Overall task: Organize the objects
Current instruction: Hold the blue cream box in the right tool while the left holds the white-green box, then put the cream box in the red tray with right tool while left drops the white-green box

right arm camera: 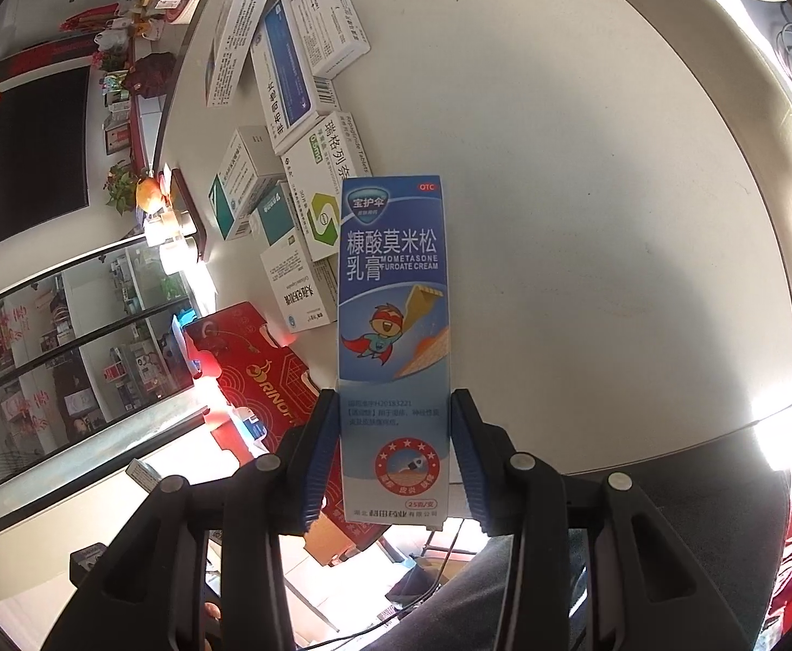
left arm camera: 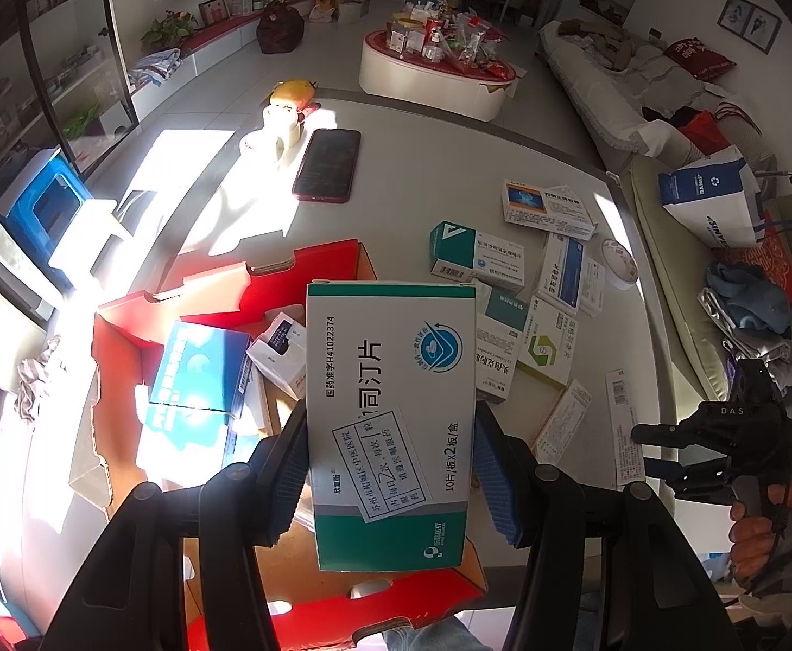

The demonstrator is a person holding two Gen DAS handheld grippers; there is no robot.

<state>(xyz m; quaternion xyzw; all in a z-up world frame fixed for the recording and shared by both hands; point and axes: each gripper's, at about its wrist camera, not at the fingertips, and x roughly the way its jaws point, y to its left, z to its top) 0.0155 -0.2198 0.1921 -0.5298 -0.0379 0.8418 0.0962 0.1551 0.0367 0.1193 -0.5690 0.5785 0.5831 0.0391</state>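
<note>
A cluster of medicine boxes [left arm camera: 509, 276] lies on the table [left arm camera: 423, 184], right of the carton [left arm camera: 216, 293].

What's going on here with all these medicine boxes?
A person is sorting medicine boxes with a hand-held gripper in each hand. The left hand-held gripper holds a green and white pill box over an open red cardboard box that already has a few packages inside. The right hand-held gripper grips a blue cream box above the white table. More medicine boxes lie clustered on the table.
</note>
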